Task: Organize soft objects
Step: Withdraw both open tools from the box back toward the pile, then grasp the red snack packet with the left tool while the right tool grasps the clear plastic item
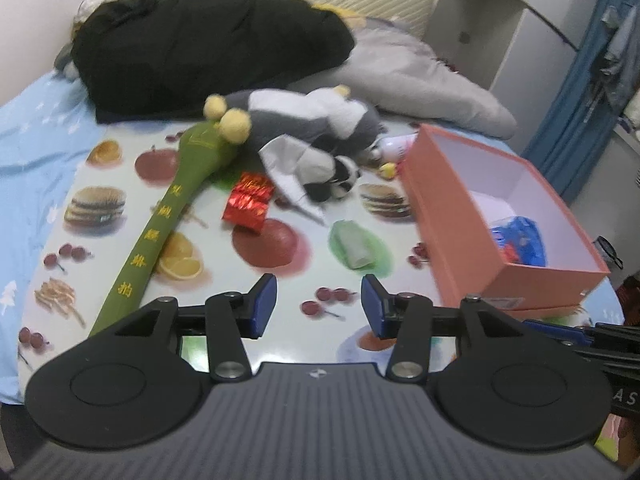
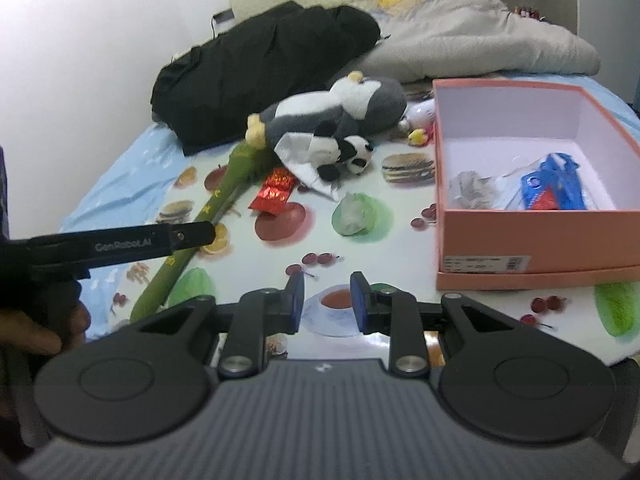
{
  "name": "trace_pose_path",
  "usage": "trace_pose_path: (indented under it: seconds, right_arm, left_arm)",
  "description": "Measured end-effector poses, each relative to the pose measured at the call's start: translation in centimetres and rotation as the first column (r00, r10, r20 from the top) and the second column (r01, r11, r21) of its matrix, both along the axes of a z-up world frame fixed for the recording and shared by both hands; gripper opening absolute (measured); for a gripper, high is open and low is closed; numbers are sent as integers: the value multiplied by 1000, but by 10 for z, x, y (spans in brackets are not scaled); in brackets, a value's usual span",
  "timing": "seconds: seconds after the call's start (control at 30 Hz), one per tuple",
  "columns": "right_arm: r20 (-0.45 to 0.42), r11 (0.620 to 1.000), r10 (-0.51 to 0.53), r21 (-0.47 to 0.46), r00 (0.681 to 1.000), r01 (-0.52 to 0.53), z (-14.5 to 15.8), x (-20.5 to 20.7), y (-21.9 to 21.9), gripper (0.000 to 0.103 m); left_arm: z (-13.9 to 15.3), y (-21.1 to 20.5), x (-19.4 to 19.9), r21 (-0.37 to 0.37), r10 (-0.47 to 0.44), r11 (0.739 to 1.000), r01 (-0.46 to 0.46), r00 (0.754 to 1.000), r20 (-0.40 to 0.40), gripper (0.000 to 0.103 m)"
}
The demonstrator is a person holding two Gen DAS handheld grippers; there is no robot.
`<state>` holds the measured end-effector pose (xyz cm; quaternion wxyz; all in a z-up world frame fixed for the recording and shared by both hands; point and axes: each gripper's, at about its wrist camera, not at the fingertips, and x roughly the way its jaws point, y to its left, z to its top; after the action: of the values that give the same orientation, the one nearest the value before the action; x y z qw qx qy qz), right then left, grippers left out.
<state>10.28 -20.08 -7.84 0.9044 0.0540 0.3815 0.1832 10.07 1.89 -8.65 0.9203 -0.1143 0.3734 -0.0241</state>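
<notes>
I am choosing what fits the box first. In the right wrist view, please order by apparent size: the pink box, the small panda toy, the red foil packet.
1. pink box, clearly largest, though also nearest the camera
2. small panda toy
3. red foil packet, only slightly smaller than the panda, so this order is unsure

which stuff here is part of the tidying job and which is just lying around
Part of the job:
- grey plush
- small panda plush
- green plush stick
- pink box

Just lying around:
- black jacket
- grey blanket
- fruit-print cloth
- red packet
</notes>
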Motion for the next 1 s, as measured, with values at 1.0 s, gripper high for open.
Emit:
trace_pose_path:
  seconds: [1.0]
  right_arm:
    - [-116, 986, 16, -161, 993, -35, -114, 197, 80, 47]
  left_arm:
    - [-122, 39, 239, 197, 43, 980, -21, 993, -109, 69]
